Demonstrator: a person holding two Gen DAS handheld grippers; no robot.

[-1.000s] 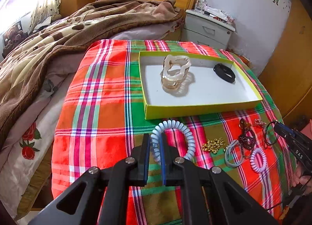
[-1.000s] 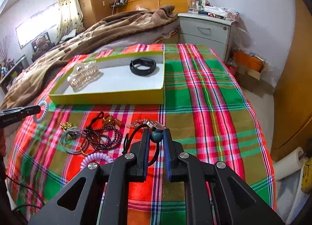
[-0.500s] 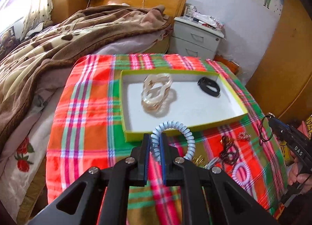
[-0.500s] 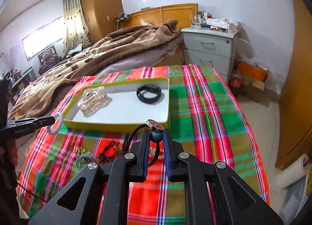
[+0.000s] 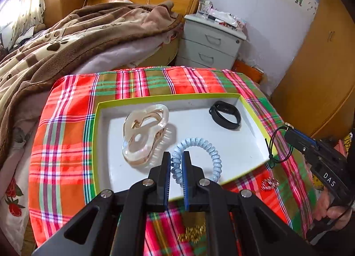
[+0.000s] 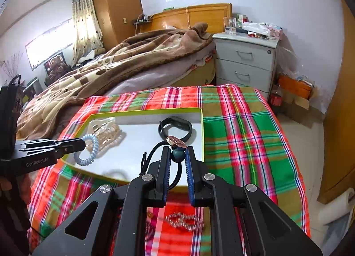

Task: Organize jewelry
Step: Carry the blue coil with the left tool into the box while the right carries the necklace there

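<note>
A shallow yellow-green box with a white floor sits on the plaid cloth; it also shows in the right wrist view. In it lie a clear hair claw and a black band. My left gripper is shut on a pale blue spiral hair tie and holds it over the box's near part. My right gripper is shut on a black elastic hair tie with a teal bead and gold disc, held above the box's near right edge.
Loose jewelry lies on the cloth near me: gold beads, a small chain and a beaded piece. A bed with a brown blanket is at left, a grey nightstand behind.
Both grippers have risen and moved forward with their hair ties, from over the loose pile on the cloth to over the box.
</note>
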